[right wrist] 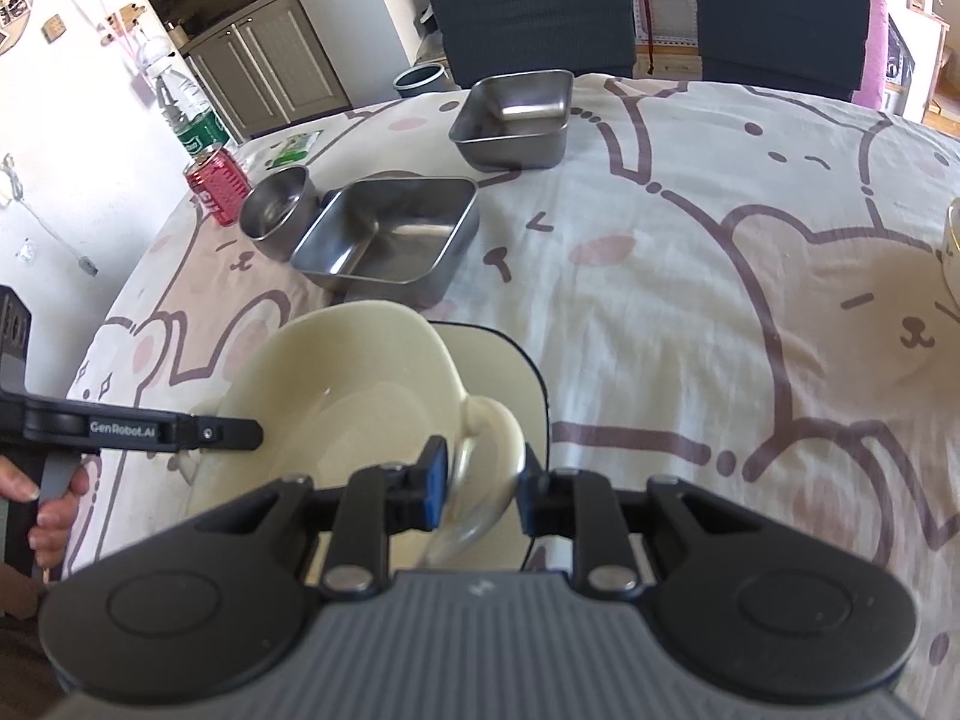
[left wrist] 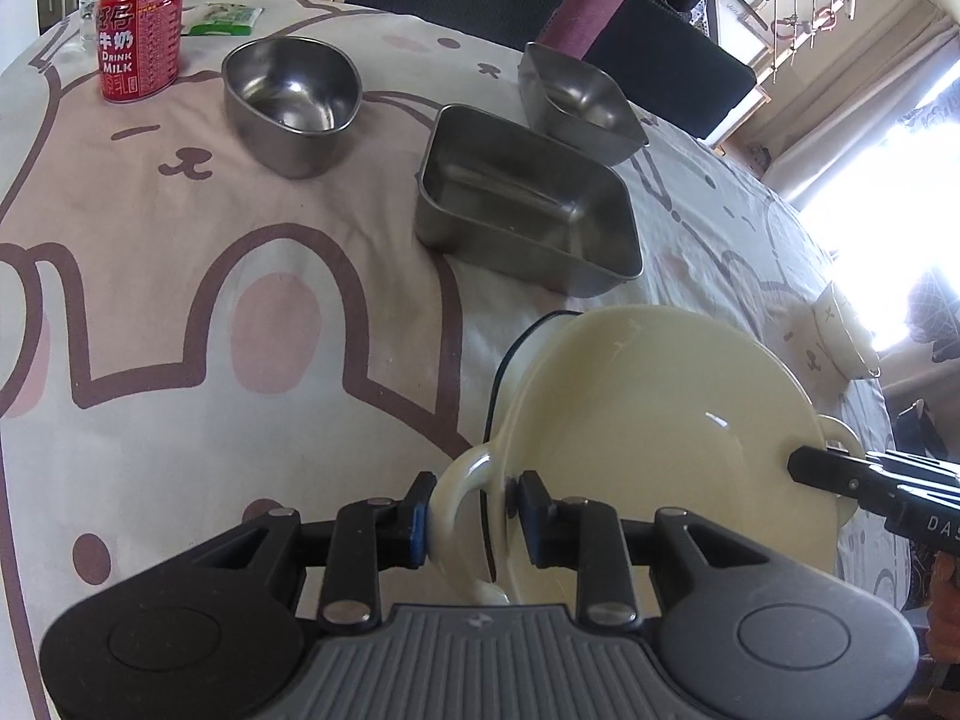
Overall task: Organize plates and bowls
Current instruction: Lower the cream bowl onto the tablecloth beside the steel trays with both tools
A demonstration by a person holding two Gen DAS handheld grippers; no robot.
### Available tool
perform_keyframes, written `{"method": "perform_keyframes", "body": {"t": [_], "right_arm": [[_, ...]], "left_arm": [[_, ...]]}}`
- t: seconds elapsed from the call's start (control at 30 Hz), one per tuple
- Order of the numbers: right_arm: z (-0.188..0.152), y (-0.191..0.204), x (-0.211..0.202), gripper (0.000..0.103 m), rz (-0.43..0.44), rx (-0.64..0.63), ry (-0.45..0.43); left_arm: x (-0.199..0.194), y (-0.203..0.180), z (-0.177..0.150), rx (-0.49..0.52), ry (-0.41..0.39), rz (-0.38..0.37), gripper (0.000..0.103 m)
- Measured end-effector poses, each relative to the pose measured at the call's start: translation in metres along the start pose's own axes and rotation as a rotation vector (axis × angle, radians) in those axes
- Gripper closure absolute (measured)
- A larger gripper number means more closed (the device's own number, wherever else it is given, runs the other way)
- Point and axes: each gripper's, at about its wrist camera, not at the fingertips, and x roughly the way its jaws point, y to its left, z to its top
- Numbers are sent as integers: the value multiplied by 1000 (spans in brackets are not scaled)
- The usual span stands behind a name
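Observation:
A cream two-handled bowl (left wrist: 648, 420) is held tilted above the tablecloth by both grippers. My left gripper (left wrist: 471, 519) is shut on its near handle (left wrist: 462, 492). My right gripper (right wrist: 480, 486) is shut on the opposite handle (right wrist: 492, 444); it enters the left wrist view (left wrist: 840, 474) from the right. Under the bowl (right wrist: 348, 396) lies a white plate with a dark rim (right wrist: 498, 372). A large steel tray (left wrist: 522, 204), a smaller steel tray (left wrist: 582, 96) and a round steel bowl (left wrist: 294, 102) stand further back.
A red milk can (left wrist: 141, 33) and a water bottle (right wrist: 186, 114) stand at the far left edge. A small cream bowl (left wrist: 840, 330) sits at the right table edge. Dark chairs (right wrist: 534, 12) line the far side.

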Motion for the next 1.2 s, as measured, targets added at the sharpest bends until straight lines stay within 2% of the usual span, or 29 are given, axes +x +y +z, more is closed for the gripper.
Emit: {"method": "perform_keyframes", "body": {"t": [0.3, 0.93, 1.2], "right_arm": [[3, 0, -1, 77, 6, 5, -6], [6, 1, 3, 77, -17, 12, -5], [6, 0, 7, 76, -33, 11, 12]], "left_arm": [[3, -4, 0, 22, 5, 25, 70], [8, -3, 2, 18, 10, 28, 69], [7, -9, 2, 49, -2, 43, 71]]}}
